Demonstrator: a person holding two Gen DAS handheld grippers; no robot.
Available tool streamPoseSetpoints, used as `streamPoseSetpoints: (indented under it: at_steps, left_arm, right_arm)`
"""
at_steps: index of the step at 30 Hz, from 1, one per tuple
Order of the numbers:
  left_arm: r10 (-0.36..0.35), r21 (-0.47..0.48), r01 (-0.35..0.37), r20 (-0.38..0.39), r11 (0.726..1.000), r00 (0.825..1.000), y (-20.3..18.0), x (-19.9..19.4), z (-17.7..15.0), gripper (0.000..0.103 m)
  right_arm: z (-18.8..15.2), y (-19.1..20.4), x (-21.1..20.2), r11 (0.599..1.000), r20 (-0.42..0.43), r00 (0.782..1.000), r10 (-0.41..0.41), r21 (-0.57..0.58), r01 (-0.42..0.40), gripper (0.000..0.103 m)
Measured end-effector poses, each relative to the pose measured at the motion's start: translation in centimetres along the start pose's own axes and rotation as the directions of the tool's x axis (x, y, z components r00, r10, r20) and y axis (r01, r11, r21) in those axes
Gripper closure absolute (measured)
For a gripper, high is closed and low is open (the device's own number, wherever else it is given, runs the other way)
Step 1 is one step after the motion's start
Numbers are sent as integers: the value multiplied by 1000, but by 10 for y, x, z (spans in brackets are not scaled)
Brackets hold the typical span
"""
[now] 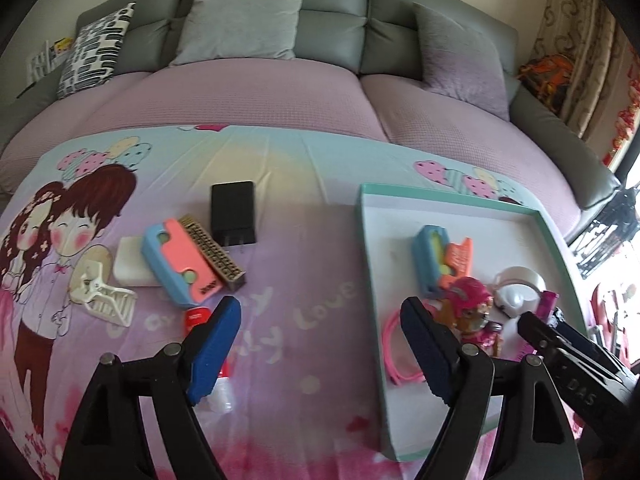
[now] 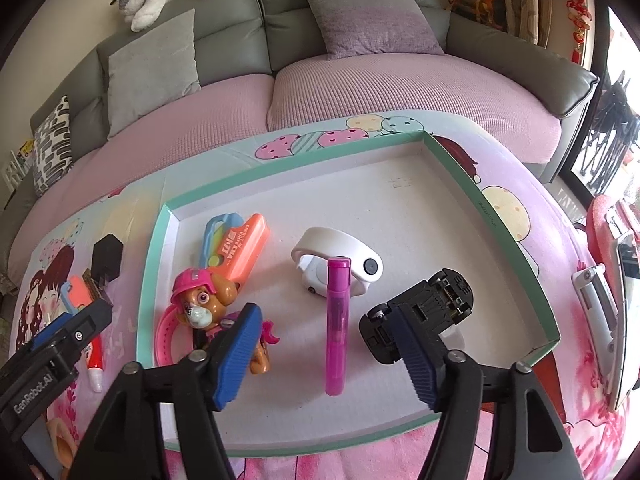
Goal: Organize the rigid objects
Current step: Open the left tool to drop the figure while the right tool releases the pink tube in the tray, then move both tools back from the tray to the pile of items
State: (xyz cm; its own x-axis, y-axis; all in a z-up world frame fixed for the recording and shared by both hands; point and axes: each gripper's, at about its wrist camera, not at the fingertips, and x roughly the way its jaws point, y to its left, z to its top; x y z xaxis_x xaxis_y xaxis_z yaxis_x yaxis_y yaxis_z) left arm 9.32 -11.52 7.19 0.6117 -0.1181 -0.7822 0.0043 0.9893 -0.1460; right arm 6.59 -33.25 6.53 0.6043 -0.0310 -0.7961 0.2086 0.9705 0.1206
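six toys in one tray (image 2: 516, 240)

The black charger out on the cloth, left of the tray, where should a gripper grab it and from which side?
Probably across the black charger's two long flat sides, coming down from above. It lies flat on the cloth with its prongs towards the camera, and its left and far sides look clear. The studded bar lies close to its near left corner, so grip towards the far end.

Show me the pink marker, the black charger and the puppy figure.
pink marker (image 2: 335, 328), right wrist view, mid barrel.
black charger (image 1: 233, 210), left wrist view, top face.
puppy figure (image 2: 200, 300), right wrist view, its face.
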Motion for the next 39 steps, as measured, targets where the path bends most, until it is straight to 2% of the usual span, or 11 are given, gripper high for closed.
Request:
streamPoseSetpoints:
  at_steps: [4,6,10,17,23,27,30,34,39]
  left_arm:
    - [45,-47,-45,0,998,999,12,3,0,9]
    - [71,-80,-70,9,994,997,19,3,0,8]
    - [118,-125,-113,33,986,993,32,1,0,3]
    - [176,-189,-166,40,968,984,60,-5,2,3]
    - [238,-236,-222,43,946,970,96,-15,6,3]
    - [298,-298,-271,51,915,953,127,-26,6,3]
    - [323,-347,-282,64,895,944,149,-36,4,3]
    - [343,-384,-295,64,875,937,170,-42,2,3]
    - [363,-423,-299,78,855,928,191,-51,-2,3]
  right_arm:
    - [1,-1,-1,1000,10,1000,10,14,-10,3]
    - [1,0,-3,1000,20,1000,14,15,-15,1]
    - [2,4,-5,1000,38,999,12,7,-12,0]
    - [2,20,-11,999,77,997,33,-44,-30,0]
    - [0,47,-17,989,119,986,120,-98,-108,0]
    - [-4,73,-20,975,132,976,172,-165,-150,0]
    - [-8,93,-19,966,136,968,211,-182,-185,0]
    - [-16,121,-16,937,110,945,307,-208,-280,0]
    - [-27,154,-10,919,94,941,325,-267,-290,0]
